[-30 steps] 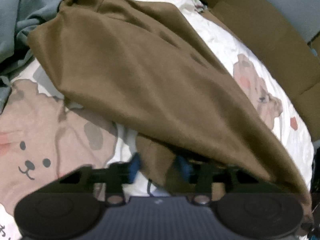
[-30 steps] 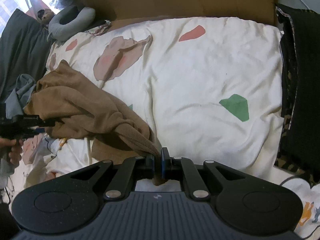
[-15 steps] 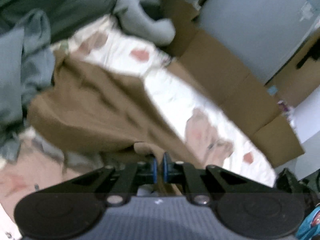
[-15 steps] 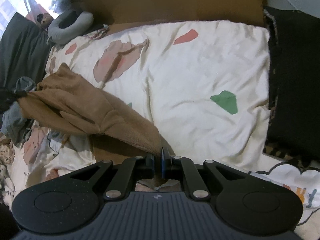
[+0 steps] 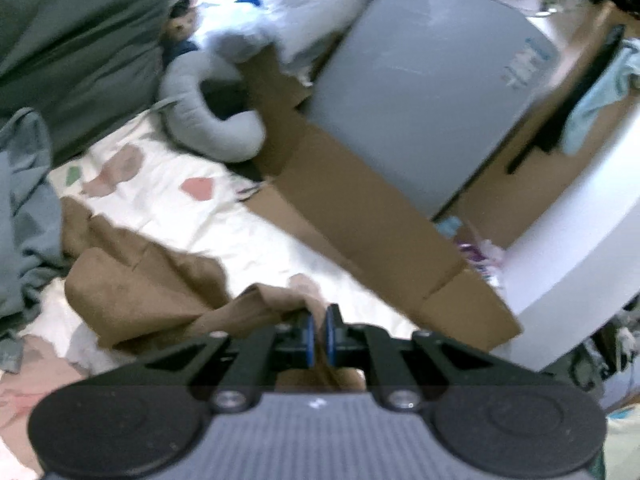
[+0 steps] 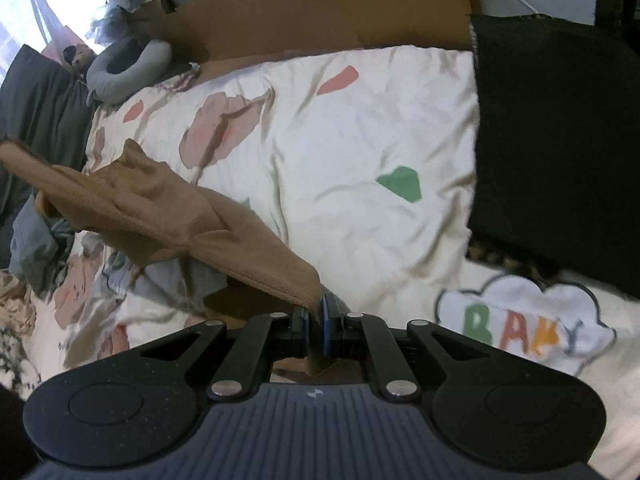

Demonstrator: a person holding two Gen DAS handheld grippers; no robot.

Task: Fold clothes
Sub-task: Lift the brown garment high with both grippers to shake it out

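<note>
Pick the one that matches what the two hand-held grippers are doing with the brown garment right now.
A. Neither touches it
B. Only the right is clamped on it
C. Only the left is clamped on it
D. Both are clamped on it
D: the left hand-held gripper and the right hand-held gripper each have blue pads pinched on an edge of the brown garment.

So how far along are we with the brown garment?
Early. Done: both grippers, left and right, are shut on edges of the brown garment. In hand: it hangs stretched between them above the quilt, unfolded. Left: spread it flat, fold it; the grey-blue clothes lie untouched.
</note>
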